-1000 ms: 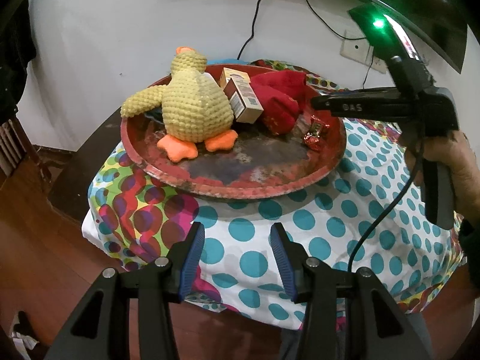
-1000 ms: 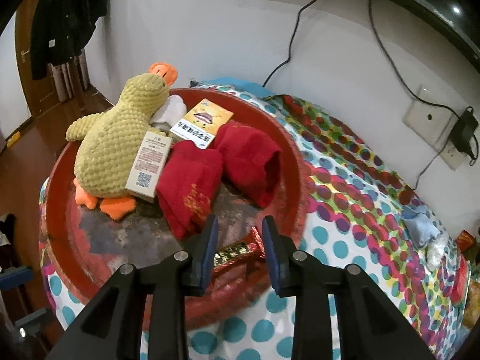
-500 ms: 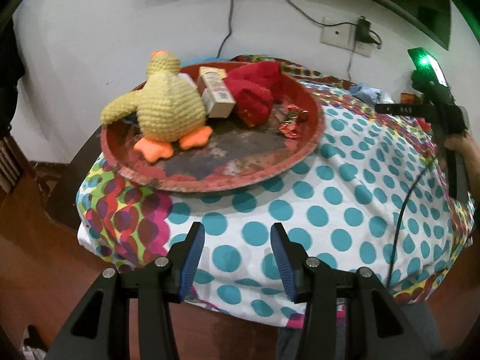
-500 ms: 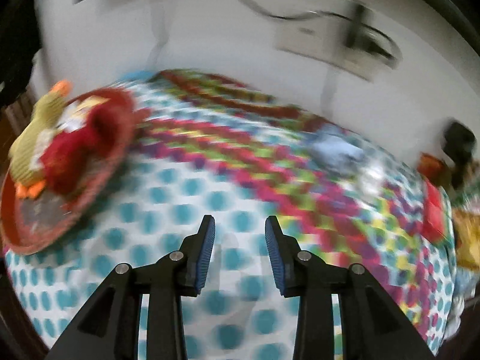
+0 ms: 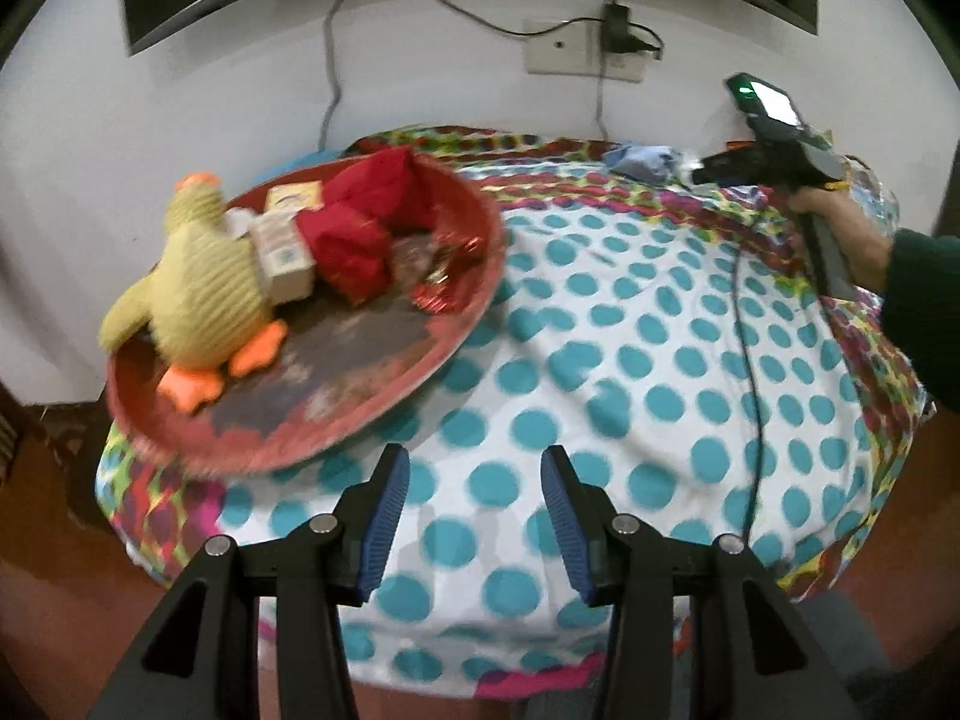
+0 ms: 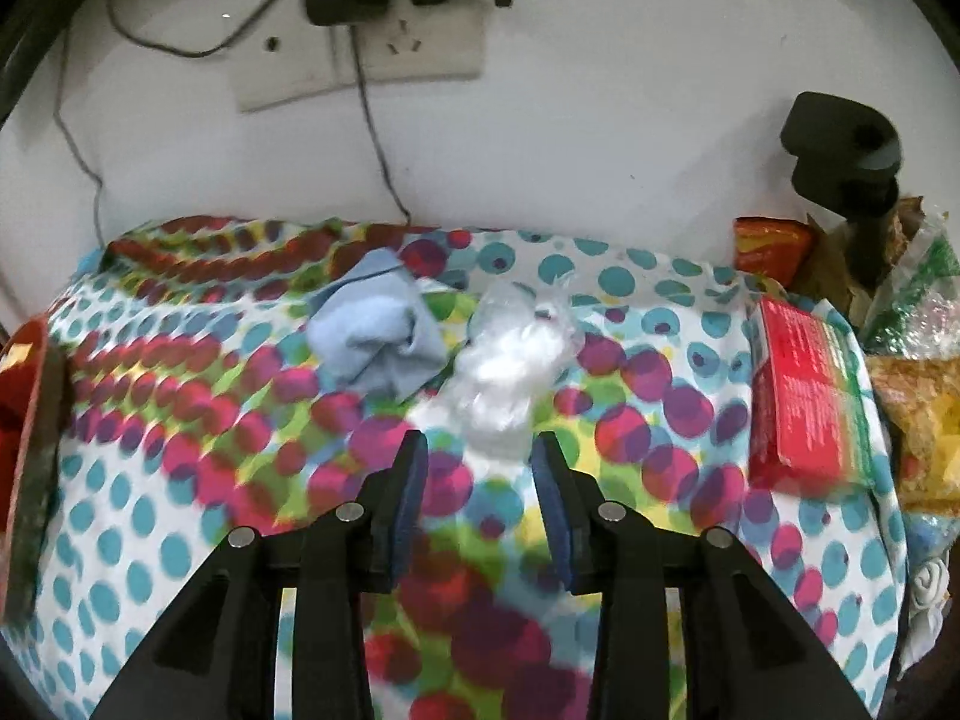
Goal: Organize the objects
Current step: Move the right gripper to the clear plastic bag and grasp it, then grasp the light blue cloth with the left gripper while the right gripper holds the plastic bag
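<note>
In the left wrist view a round red tray (image 5: 456, 336) on the dotted tablecloth holds a yellow plush duck (image 5: 204, 294), small boxes (image 5: 282, 252), red cloth (image 5: 366, 228) and a shiny red wrapper (image 5: 441, 294). My left gripper (image 5: 474, 516) hangs open over the cloth near the front edge, empty. In the right wrist view my right gripper (image 6: 477, 492) hovers just short of a crumpled clear plastic bag (image 6: 510, 366), its jaws opening with nothing between them. A light blue cloth (image 6: 378, 330) lies left of the bag. The right gripper's body (image 5: 774, 162) shows at the far right of the left wrist view.
A red packet (image 6: 804, 396) and several snack bags (image 6: 924, 420) crowd the table's right side. A black clamp (image 6: 846, 150) stands behind them. A wall socket (image 6: 360, 54) with plugged cables sits above the table's back edge. A cable (image 5: 750, 360) trails across the cloth.
My right gripper left the red tray and swung right to the clear bag and blue cloth, with its jaws a little wider. My left gripper's view shifted right, so the tray now lies further left.
</note>
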Demonstrator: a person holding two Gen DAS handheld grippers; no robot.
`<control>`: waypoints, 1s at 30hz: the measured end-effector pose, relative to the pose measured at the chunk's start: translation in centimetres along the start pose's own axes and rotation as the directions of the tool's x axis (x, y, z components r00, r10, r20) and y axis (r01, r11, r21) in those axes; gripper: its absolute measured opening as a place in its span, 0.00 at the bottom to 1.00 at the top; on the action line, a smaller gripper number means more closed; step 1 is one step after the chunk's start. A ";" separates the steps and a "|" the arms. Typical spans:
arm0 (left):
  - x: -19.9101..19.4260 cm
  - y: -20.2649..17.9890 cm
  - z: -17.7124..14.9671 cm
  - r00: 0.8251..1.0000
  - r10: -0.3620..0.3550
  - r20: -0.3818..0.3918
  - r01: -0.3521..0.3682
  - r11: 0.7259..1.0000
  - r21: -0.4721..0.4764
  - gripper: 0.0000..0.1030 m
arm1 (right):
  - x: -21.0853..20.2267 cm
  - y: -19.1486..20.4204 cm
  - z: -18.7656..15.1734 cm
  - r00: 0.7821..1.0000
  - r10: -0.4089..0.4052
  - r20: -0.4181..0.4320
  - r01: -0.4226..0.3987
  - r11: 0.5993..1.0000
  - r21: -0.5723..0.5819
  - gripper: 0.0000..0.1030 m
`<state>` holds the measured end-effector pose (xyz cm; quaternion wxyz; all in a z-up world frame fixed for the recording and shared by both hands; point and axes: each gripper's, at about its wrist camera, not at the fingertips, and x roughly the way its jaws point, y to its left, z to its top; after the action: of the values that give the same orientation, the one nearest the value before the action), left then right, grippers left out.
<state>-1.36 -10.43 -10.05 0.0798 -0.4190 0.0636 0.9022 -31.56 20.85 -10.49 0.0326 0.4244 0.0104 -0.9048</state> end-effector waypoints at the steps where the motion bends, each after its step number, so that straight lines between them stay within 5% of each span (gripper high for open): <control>1: 0.2 -0.4 0.6 1.000 -0.002 0.002 0.002 1.000 0.012 0.45 | 0.4 -0.1 0.4 1.000 0.002 0.005 -0.002 1.000 0.007 0.37; 17: 7.2 -6.3 11.2 0.991 -0.133 0.008 0.133 0.990 0.039 0.45 | 3.9 -0.3 1.7 0.998 0.055 -0.012 -0.056 0.998 -0.039 0.36; 30: 17.1 -13.4 22.0 0.981 -0.194 -0.017 0.193 0.981 -0.036 0.45 | -1.4 -0.5 -3.1 0.995 0.096 -0.008 -0.097 0.987 -0.129 0.34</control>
<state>-26.06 8.20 -9.71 0.1594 -0.4335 0.0081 0.8869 -28.36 21.56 -11.41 0.1037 0.4224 0.0485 -0.8992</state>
